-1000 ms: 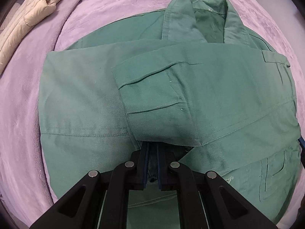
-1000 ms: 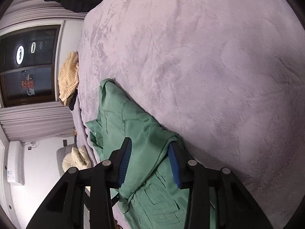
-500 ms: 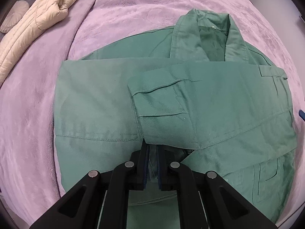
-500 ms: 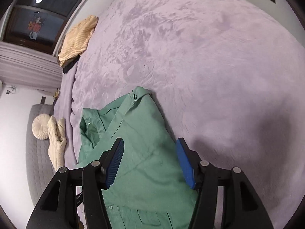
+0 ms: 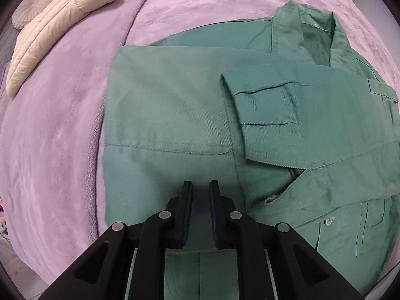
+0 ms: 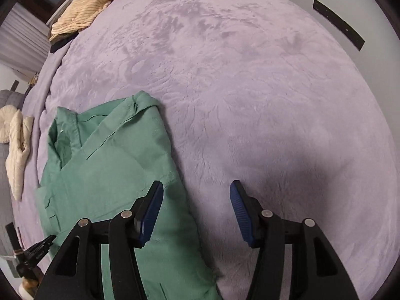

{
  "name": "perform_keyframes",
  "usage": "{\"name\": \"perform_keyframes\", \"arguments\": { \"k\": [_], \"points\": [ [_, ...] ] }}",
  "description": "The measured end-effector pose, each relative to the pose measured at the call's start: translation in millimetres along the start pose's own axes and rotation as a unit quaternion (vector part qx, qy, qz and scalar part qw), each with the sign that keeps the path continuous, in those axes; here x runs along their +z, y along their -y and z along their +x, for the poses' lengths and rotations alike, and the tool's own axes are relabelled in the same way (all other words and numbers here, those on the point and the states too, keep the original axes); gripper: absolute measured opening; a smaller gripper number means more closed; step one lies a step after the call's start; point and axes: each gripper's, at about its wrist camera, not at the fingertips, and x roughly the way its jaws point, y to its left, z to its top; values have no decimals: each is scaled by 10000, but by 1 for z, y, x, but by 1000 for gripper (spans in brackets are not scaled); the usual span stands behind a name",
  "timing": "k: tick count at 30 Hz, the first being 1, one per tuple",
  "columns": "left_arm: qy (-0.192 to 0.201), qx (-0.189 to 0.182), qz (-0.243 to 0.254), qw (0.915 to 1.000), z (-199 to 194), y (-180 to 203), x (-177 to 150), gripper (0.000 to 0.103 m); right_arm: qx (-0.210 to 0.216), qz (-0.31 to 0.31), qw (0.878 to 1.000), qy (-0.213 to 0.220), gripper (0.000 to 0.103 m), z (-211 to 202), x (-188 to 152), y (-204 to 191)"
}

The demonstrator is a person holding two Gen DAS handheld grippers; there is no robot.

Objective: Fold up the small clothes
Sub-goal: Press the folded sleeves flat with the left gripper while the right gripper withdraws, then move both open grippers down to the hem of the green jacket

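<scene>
The left gripper point(image 5: 200, 187) is opening, nothing between its fingers, the folded shirt point(image 5: 175, 115) just beyond them on the bed point(image 5: 62, 125); the right gripper point(image 6: 196, 187) stands released above the shirt's edge.

Cream puffer jacket point(image 5: 62, 22) & yellow knit point(image 6: 85, 12) on purple blanket point(image 6: 250, 100)

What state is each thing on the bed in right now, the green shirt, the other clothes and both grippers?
Green shirt: lying flat on the blanket, both sleeves folded across it, collar open.
Left gripper: above the shirt, jaws opening, a narrow gap with nothing between them.
Right gripper: wide open over the shirt's edge, gripping nothing.
Cream puffer jacket: lying loose, unfolded.
Yellow ribbed garment: bunched at the far edge.
</scene>
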Motion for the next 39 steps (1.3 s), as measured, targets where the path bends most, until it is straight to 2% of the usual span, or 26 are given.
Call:
{"name": "perform_keyframes", "arguments": {
  "k": [4, 7, 11, 14, 16, 18, 19, 23, 27, 28, 29, 30, 32, 39],
  "points": [
    [-31, -48, -102, 9999, -17, -4, -11, 15, 377, -185, 9991, -116, 59, -26, -29, -10],
    [-104, -112, -131, 9998, -21, 4, -18, 15, 508, -454, 9973, -266, 59, -29, -48, -29],
    [-263, -228, -220, 9992, -24, 21, -35, 15, 376, -758, 9943, -648, 63, -5, -67, -45],
    [-341, -268, -206, 9988, -31, 36, -47, 15, 345, -597, 9915, -1101, 63, 11, -79, -36],
    [-308, -289, -171, 9990, -39, 43, -54, 15, 487, -596, 9910, -1098, 63, 0, -86, -33],
    [-294, -284, -161, 9990, -48, 48, -65, 15, 531, -663, 9907, -1064, 74, -11, -91, -33],
    [-291, -287, -167, 9990, -52, 51, -70, 15, 614, -679, 9901, -1060, 75, -18, -93, -32],
    [-351, -355, -325, 9982, -69, 61, -98, 15, 839, -753, 9874, -1112, 78, -37, -103, -34],
    [-179, -315, -387, 9986, -91, 71, -134, 17, 1034, -806, 9842, -1192, 80, -49, -113, -35],
    [-178, -312, -408, 9985, -94, 71, -138, 53, 1062, -810, 9836, -1211, 80, -52, -117, -36],
    [-195, -307, -443, 9984, -98, 72, -144, 83, 1076, -817, 9833, -1219, 80, -54, -119, -38],
    [-147, -256, -513, 9982, -103, 73, -149, 101, 1090, -826, 9829, -1232, 81, -57, -123, -39],
    [13, -216, -506, 9985, -116, 66, -167, 102, 1115, -818, 9829, -1218, 81, -62, -129, -41],
    [229, -331, -463, 9981, -131, 52, -173, 102, 1171, -796, 9851, -972, 84, -83, -155, -53]
  ]
}}
